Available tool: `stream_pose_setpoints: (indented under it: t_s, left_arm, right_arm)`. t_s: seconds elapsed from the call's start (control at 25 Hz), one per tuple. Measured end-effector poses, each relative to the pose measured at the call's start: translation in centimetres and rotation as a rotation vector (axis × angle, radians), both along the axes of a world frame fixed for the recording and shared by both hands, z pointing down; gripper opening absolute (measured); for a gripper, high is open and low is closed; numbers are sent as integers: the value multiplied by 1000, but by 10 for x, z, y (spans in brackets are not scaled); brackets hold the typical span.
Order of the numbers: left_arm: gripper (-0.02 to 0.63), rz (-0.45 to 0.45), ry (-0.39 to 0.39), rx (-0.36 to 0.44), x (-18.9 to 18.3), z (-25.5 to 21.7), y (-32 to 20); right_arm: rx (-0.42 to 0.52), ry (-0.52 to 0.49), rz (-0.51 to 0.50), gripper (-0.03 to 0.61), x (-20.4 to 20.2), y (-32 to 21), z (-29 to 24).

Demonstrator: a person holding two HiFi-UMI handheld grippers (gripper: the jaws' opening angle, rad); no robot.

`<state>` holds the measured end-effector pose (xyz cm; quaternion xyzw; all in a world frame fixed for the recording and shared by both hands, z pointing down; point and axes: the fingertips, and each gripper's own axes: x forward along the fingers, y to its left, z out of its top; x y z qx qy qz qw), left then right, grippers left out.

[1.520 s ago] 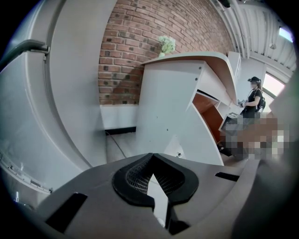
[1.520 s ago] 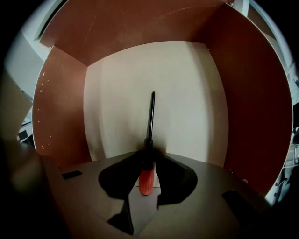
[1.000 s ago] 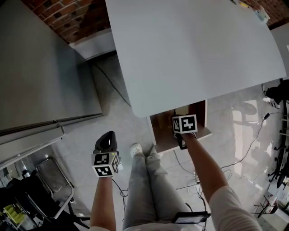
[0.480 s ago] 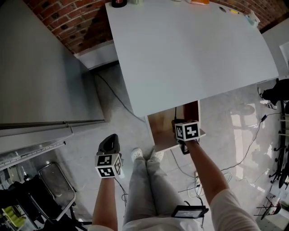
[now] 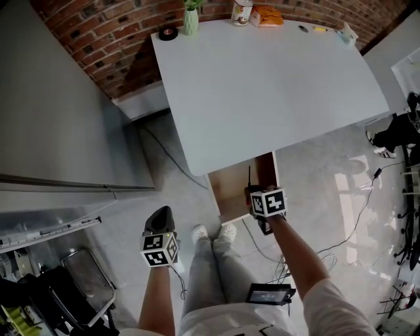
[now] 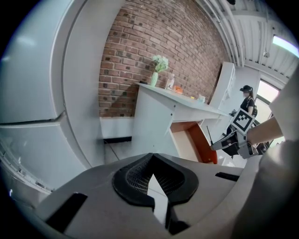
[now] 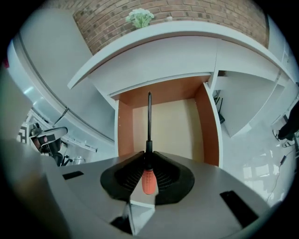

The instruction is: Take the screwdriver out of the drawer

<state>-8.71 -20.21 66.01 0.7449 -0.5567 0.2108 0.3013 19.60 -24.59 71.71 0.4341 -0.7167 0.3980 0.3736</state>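
R gripper [image 7: 148, 159] pinches the screwdriver [image 7: 149, 116] at the neck. Orange handle sits toward the cam, shaft points to 12 o'clock against the open drawer [image 7: 208, 126]. Head view: L gripper [image 5: 159, 220] at approx 8 o'clock of R gripper, over the floor. Its jaws are pressed together w/ nothing between. White table [image 5: 275, 85] at 12 o'clock of drawer, w/ vase [image 5: 190, 20] at far edge.

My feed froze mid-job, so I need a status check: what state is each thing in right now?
drawer: pulled open under the table.
screwdriver: gripped just ahead of its orange handle, shaft pointing toward the drawer.
right tool: shut on the screwdriver.
left tool: shut, holding nothing.
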Motion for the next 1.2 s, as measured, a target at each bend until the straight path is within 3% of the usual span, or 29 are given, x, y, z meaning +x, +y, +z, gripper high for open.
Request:
stream_pose_setpoints:
  t_s: [0.44, 0.96, 1.2]
  left_arm:
    - [11, 17, -9, 68, 11, -71, 4]
    - [11, 39, -41, 195, 11, -156, 8]
    - [11, 71, -60, 248, 15, -185, 10]
  right_arm:
    - [60, -37, -26, 61, 13, 17, -77]
    - [228, -93, -130, 61, 4, 34, -184]
    - [292, -118, -115, 61, 7, 36, -221]
